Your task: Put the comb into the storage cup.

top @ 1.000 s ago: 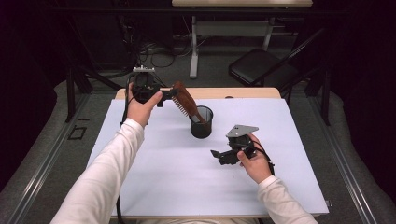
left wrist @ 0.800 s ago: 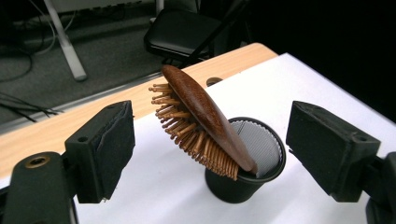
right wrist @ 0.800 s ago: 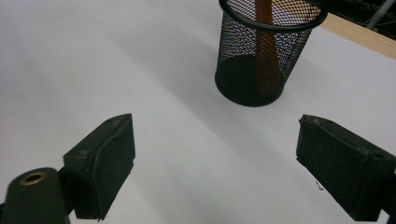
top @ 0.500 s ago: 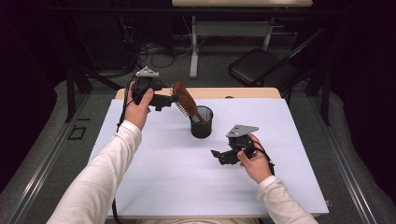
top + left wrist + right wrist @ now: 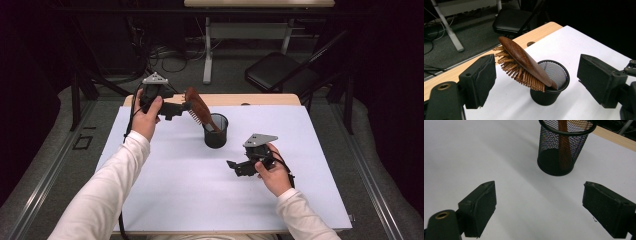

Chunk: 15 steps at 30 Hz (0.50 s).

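Both tongs, left tongs (image 5: 186, 106) and right tongs (image 5: 232, 165), gape wide; one hairbrush (image 5: 524, 61) in one mesh cup (image 5: 551, 92)

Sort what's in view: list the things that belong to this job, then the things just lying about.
Job:
brush
mesh cup
left gripper
right gripper

Lying about:
chair
far table
floor cables

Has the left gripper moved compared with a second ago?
Yes. The left gripper has edged back left from the hairbrush, measured against the mesh cup, jaws open.
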Tool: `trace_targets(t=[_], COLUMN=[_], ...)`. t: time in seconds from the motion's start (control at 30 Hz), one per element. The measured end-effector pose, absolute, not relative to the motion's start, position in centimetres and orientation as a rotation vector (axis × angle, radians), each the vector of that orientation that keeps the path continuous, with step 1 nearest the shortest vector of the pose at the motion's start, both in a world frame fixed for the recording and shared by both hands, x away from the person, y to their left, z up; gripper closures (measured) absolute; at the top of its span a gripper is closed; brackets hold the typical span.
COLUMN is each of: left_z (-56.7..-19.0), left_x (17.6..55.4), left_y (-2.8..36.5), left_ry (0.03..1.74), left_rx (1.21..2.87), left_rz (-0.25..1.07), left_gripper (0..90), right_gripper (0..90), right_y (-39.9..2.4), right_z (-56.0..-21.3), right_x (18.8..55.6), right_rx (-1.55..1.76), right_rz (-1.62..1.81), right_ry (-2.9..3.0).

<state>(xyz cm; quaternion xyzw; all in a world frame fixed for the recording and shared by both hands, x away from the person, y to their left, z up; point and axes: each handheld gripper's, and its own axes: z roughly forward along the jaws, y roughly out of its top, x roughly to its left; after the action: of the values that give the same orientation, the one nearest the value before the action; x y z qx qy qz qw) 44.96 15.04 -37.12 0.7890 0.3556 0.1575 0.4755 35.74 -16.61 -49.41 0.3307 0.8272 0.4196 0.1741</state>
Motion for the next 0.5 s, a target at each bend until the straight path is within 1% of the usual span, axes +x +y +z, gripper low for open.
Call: trace_targets(t=[0.5], left_z=[-37.10], left_x=[44.52], left_y=[15.07], left_ry=[0.854], left_rx=[1.935], left_rz=[0.363], left_gripper=[15.9], right_gripper=[11.9], right_y=[-16.63], right_z=[-49.43], right_x=[35.74], right_rx=[0.938], right_rz=[1.187], right_ry=[2.345])
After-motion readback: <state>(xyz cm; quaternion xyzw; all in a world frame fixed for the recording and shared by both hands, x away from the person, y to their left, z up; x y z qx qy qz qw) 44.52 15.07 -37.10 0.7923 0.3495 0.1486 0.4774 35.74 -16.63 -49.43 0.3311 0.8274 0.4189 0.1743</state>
